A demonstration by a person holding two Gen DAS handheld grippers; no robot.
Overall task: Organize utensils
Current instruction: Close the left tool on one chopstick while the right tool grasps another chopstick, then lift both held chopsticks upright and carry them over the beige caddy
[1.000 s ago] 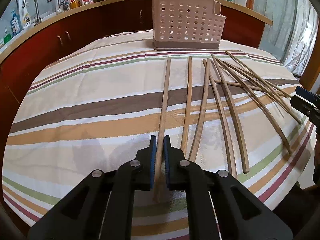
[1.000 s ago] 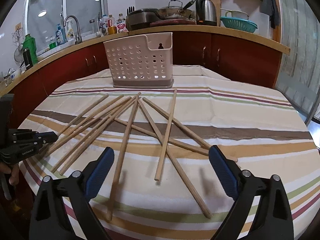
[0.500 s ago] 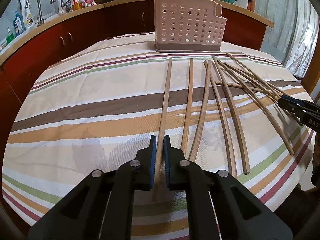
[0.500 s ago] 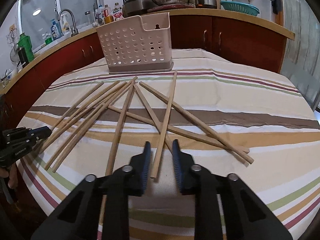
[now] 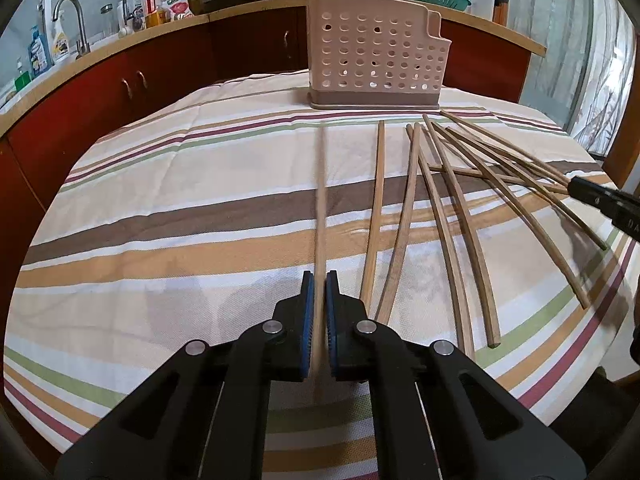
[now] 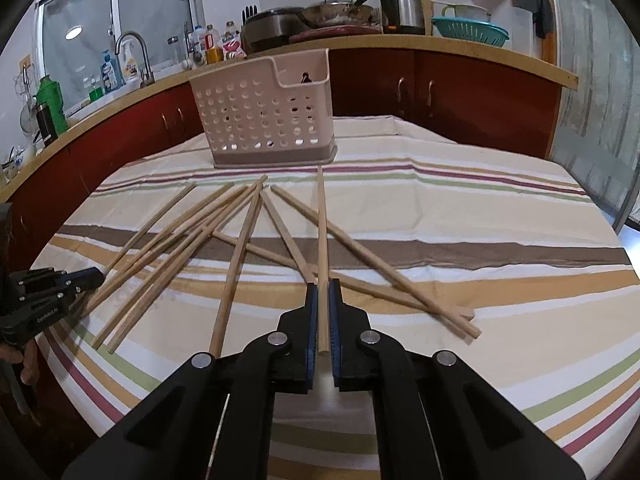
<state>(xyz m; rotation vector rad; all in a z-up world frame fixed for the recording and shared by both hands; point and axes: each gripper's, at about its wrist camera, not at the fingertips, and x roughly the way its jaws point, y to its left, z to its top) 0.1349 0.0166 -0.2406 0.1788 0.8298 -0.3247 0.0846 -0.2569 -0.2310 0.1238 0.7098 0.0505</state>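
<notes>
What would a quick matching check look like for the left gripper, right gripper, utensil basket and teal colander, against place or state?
Things:
1. left gripper
2. right gripper
3. utensil basket
4. teal colander

States:
A. on the wooden counter
B. on the striped tablecloth, no chopsticks showing inside
C. just closed on a chopstick that crosses the pile
D. shut on the chopstick apart from the pile

Pairs: 1-D, 2-C, 3-B, 4-A
</notes>
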